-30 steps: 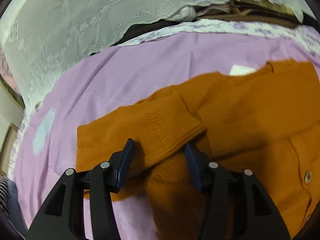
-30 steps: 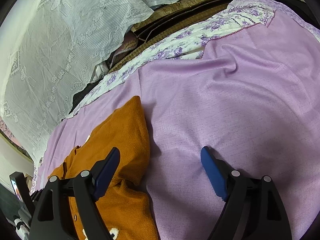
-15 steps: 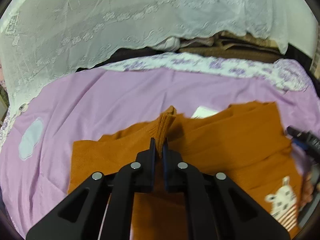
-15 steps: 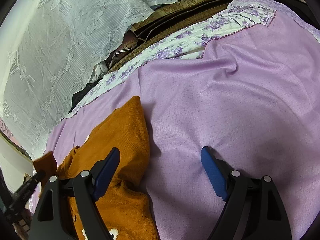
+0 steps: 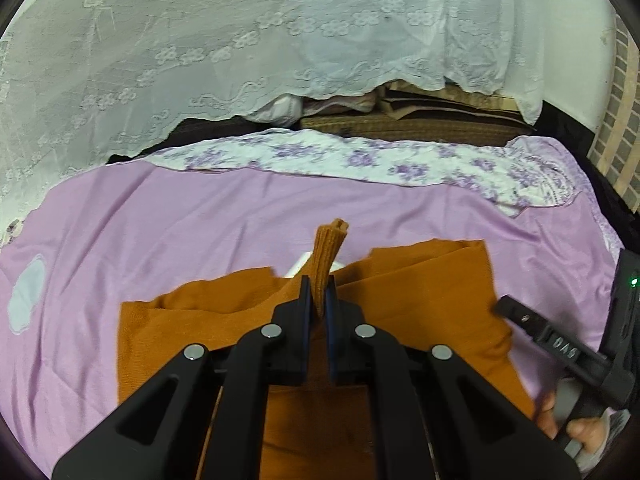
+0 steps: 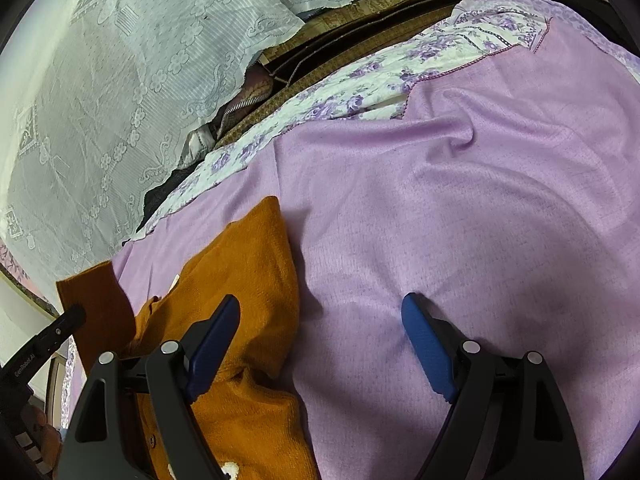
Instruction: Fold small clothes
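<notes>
An orange knit cardigan (image 5: 424,312) lies spread on the lilac bedspread (image 5: 200,216). My left gripper (image 5: 316,300) is shut on its ribbed sleeve cuff (image 5: 329,252), which sticks up between the blue pads, lifted off the bed. In the right wrist view the same cardigan (image 6: 248,280) lies at the lower left, and the lifted sleeve (image 6: 96,304) hangs at the far left in the left gripper. My right gripper (image 6: 320,340) stands open low over the bedspread (image 6: 480,220); its left finger is above the cardigan's edge, with nothing between the pads.
A white lace curtain (image 5: 240,40) hangs behind the bed. A floral-print border (image 5: 360,156) runs along the bedspread's far side, with woven mats (image 5: 420,124) stacked behind it. A hand (image 5: 576,432) grips the right gripper's handle at the lower right.
The left gripper closed on the sleeve cuff and rose with it, pulling the sleeve up off the cardigan. The right gripper stayed where it was, open.
</notes>
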